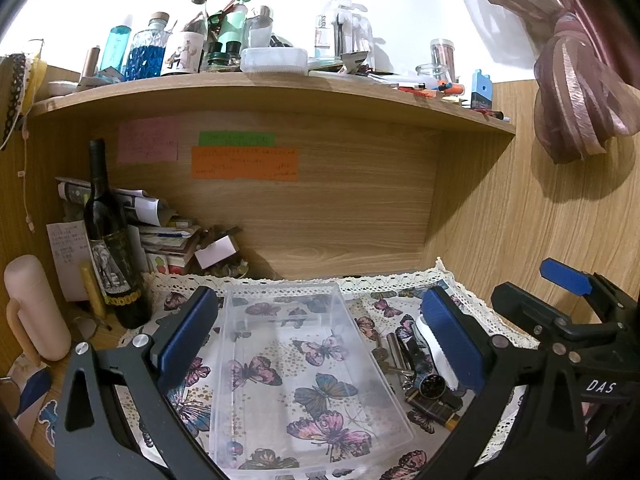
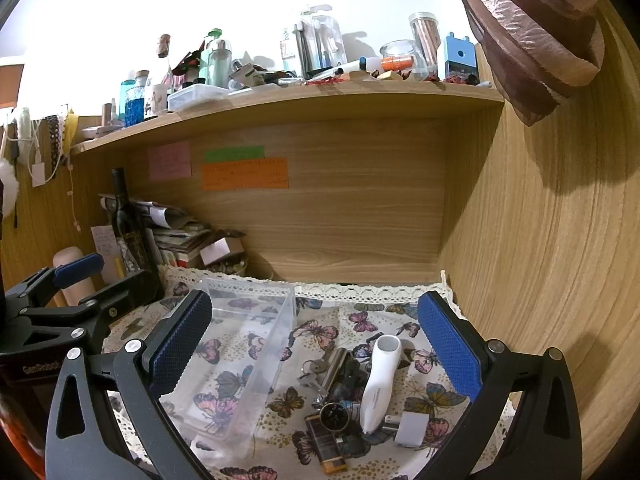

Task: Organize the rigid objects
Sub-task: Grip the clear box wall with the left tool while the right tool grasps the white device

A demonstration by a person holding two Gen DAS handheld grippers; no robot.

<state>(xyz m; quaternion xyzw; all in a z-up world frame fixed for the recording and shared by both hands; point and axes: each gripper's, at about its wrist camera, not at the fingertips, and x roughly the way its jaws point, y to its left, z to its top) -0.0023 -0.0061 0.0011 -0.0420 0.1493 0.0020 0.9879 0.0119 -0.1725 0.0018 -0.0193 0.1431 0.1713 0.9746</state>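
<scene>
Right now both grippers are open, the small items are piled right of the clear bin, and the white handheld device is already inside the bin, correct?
Not quite. The white handheld device is not in the clear bin; the right wrist view shows it lying on the butterfly cloth in the pile right of the bin. The bin holds nothing. Left gripper and right gripper are open.

Clear plastic bin (image 2: 244,360) sitting empty and upright on the butterfly cloth, beside it a jumbled pile, white handheld device (image 2: 380,384) lying flat, keys (image 2: 314,370), metal cylinder (image 2: 334,366), brown lighter (image 2: 328,446), small white adapter (image 2: 410,430)
</scene>
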